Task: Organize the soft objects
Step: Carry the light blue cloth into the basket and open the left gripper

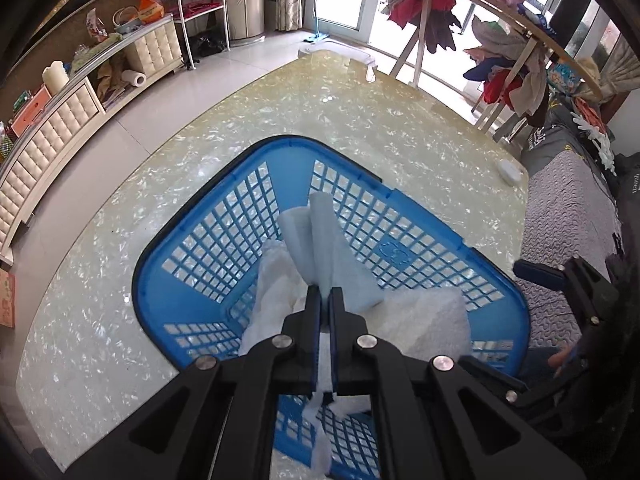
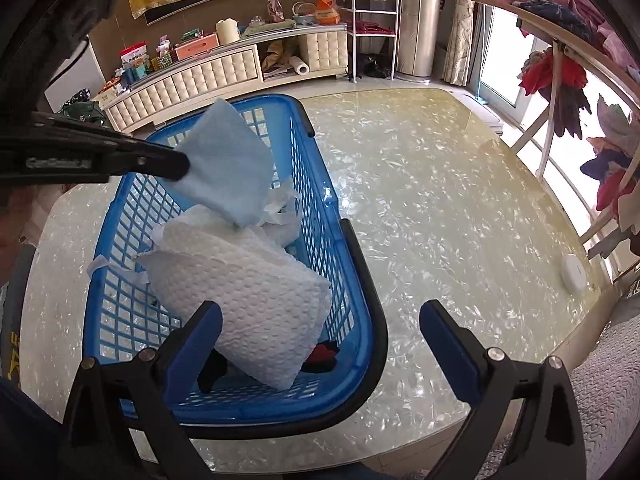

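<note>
Left wrist view: my left tool point(image 1: 325, 294) was clamped on a folded pale-blue cloth point(image 1: 320, 236) above the blue plastic lattice basket point(image 1: 224, 236), I judged for dropping in; right tool point(image 2: 320, 344) gaped empty.

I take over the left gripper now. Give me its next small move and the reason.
Probably open the left gripper and let go: it is shut on the pale blue cloth, which hangs above the blue basket and the white paper towels inside.

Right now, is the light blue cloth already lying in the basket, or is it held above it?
Held above. The left gripper is shut on the light blue cloth, which hangs over the blue basket and its white paper towels.
</note>
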The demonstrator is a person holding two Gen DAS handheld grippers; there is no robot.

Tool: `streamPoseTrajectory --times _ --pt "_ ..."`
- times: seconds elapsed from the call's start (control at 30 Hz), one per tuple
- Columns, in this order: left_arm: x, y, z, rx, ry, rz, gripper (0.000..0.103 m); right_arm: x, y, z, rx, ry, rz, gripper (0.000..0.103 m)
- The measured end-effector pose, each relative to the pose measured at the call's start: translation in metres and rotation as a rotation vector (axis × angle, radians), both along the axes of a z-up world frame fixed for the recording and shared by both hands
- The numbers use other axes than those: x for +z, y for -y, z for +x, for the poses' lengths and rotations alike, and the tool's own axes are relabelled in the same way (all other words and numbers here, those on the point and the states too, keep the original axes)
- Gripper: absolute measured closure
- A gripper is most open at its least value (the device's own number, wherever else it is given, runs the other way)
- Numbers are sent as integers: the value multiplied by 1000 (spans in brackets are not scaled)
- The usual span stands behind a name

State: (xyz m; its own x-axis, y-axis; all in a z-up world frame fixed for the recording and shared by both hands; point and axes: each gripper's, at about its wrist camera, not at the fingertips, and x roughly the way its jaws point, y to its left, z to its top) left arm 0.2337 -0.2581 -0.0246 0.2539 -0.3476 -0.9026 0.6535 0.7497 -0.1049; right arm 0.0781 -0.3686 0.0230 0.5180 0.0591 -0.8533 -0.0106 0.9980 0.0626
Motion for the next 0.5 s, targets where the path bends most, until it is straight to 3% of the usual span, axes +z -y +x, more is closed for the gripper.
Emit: streamPoseTrajectory --times 0.3,0.5 --pt "-39 7 16 -25 -14 96 100 -2 3 2 -7 -22 12 4" --pt "-56 7 15 -65 23 143 100 -4 4 2 -15 -37 23 4"
